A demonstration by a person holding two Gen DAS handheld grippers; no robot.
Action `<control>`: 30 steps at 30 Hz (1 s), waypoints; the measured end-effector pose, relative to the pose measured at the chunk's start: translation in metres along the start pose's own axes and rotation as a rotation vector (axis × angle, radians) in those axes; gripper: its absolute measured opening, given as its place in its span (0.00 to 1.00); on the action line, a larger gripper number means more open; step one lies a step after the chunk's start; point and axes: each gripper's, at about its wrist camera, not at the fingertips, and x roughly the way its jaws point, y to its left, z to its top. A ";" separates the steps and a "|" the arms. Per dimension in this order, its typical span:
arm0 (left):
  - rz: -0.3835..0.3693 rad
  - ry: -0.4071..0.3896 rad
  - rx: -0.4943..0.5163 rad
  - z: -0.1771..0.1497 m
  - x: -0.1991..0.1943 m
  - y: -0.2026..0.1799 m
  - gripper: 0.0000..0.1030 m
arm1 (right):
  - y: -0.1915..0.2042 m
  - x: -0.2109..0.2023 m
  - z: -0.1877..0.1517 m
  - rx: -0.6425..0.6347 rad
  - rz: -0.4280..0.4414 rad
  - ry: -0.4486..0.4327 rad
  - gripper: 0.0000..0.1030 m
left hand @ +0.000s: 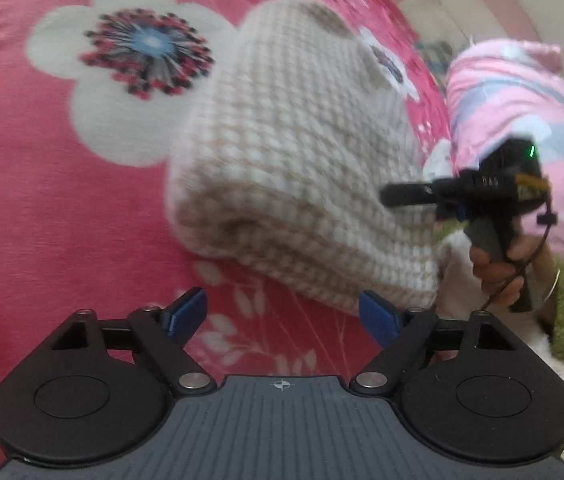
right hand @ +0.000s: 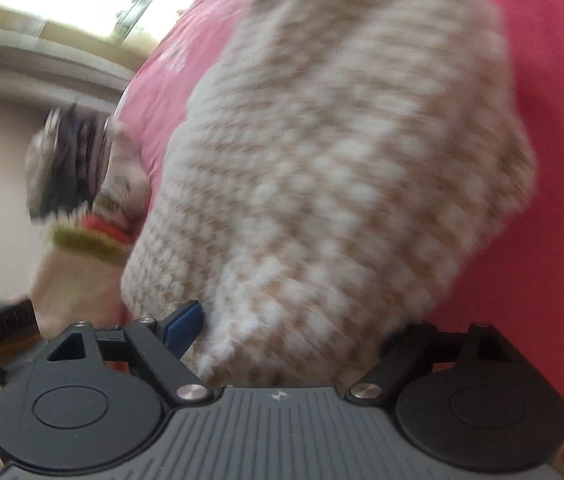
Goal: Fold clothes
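Where the left wrist view takes in the whole scene, a pink bedspread with large white flowers fills most of it, and a folded cream-and-beige knit sweater lies in its middle. A rolled pink quilt sits at the far right, seen only there. The right gripper is beside the sweater's right edge, gripped by a hand in a green-cuffed sleeve. The left gripper is released, jaws wide over bare bedspread near the sweater. The blurred right wrist view alone shows the sweater's edge between the right gripper's spread jaws; whether the pads press it cannot be told.
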 end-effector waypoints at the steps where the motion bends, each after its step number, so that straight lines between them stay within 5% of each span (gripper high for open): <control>1: 0.005 -0.014 -0.005 0.003 -0.007 0.003 0.89 | -0.010 -0.007 -0.001 0.050 0.017 -0.015 0.85; 7: 0.054 -0.181 -0.044 0.049 -0.002 0.014 1.00 | -0.068 -0.040 0.000 0.294 0.103 -0.152 0.85; 11: 0.048 -0.113 -0.115 0.079 0.046 0.033 0.99 | -0.082 -0.037 0.012 0.337 0.117 -0.186 0.86; 14: -0.068 -0.086 -0.186 0.084 0.071 0.051 1.00 | -0.079 -0.027 0.015 0.298 0.127 -0.162 0.86; 17: -0.097 -0.139 -0.201 0.076 0.078 0.050 0.99 | -0.071 -0.018 0.021 0.229 0.107 -0.162 0.86; 20: -0.134 -0.173 -0.219 0.060 0.075 0.043 0.88 | -0.056 -0.014 0.030 0.107 0.096 -0.182 0.79; 30: -0.101 -0.167 -0.290 0.008 0.030 0.031 0.84 | -0.015 -0.006 0.032 -0.065 0.132 -0.100 0.76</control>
